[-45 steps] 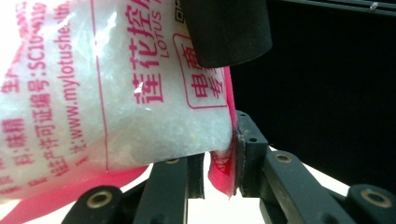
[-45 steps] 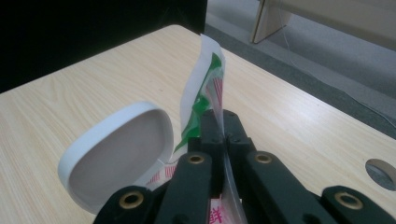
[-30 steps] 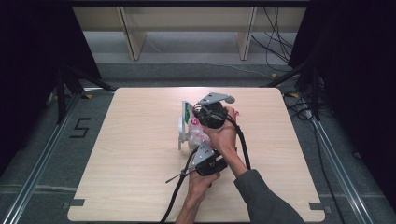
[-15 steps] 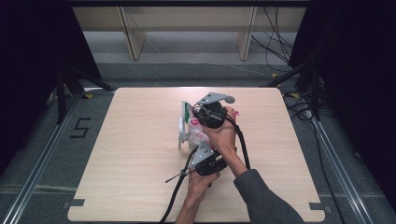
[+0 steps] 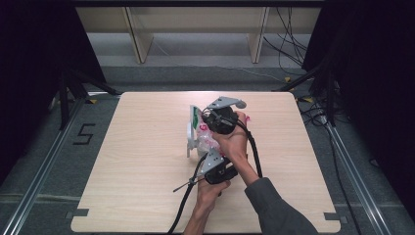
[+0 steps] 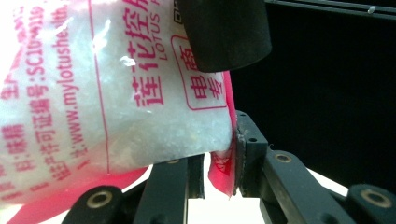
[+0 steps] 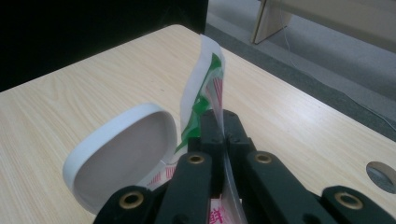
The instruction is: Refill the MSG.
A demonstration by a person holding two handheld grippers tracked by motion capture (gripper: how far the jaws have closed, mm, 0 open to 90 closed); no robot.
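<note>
The left claw (image 5: 208, 159) is clenched on the lower edge of a plastic bag (image 5: 208, 139) of white grains with red print. In the left gripper view the red seam of the bag (image 6: 223, 163) sits squeezed between its jaws, and the filled body of the bag swells up and to the left above them. The right claw (image 5: 208, 117) is clenched on the other end. In the right gripper view its jaws meet on a thin strip of the bag's top (image 7: 205, 88), white with green print, which stands up straight just beyond the tips.

So the bag hangs between the two claws, one below it and one above it, a little over the counter (image 5: 142, 147). I think it is held from both ends because a soft bag folds and spills when only one point carries it. With two grips the person can open the top or tip it with control.

Just left of the right claw, close under the bag, a white round bowl (image 7: 121, 154) stands tilted, its hollow side toward the claw. It is probably there to receive the grains.
</note>
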